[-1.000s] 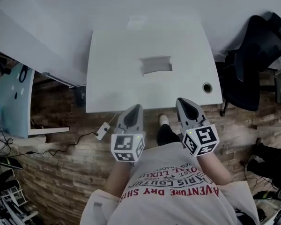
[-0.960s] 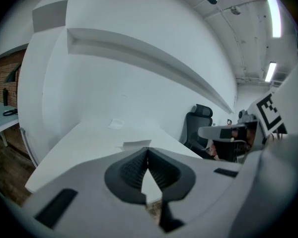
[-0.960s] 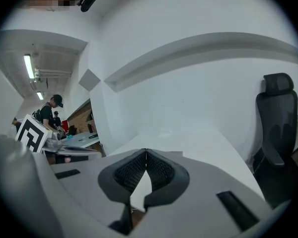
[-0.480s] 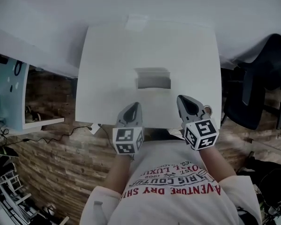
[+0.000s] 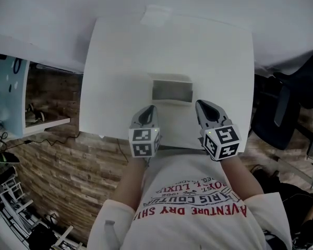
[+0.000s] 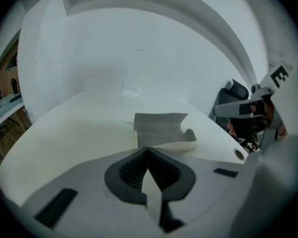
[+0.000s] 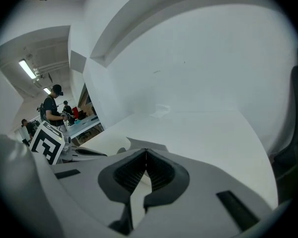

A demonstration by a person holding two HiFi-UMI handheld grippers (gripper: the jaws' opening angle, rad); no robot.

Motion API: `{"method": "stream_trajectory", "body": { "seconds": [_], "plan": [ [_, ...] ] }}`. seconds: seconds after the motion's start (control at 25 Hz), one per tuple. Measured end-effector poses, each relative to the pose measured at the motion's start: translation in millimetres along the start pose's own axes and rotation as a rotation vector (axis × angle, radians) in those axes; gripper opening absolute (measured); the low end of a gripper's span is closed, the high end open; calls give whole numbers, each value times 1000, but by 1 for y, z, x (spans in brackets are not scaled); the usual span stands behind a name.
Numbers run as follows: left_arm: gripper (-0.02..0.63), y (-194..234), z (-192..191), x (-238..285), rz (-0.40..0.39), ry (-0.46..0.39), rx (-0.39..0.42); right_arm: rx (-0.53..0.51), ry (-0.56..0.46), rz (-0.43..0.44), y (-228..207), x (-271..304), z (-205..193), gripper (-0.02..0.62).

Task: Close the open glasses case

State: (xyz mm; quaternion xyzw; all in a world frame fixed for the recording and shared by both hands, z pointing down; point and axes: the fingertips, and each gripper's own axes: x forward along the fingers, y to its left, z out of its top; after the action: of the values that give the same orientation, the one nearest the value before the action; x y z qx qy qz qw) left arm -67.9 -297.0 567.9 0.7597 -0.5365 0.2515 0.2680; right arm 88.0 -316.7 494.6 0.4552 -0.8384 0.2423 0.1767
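Left gripper (image 5: 151, 109) and right gripper (image 5: 200, 104) sit side by side, pointing forward, each with jaws pressed together, gripping nothing.

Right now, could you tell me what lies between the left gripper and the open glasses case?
Nothing: only bare white table lies between the left gripper and the glasses case, clearest in the head view.
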Motion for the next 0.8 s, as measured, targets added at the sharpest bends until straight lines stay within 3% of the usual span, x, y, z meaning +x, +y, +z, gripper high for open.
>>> {"method": "stream_trajectory", "body": {
  "seconds": [0.32,0.64,0.8],
  "plan": [
    [5,8,-2,20,8,20,-41,-34,9,-22,-20,19,2,12],
    [5,12,-1,28,8,26,-58,-124,25,22,-23,59,21,12],
    [5,11,-1,29,13,25,-61,-106,53,12,-28,73,14,12]
  ]
}}
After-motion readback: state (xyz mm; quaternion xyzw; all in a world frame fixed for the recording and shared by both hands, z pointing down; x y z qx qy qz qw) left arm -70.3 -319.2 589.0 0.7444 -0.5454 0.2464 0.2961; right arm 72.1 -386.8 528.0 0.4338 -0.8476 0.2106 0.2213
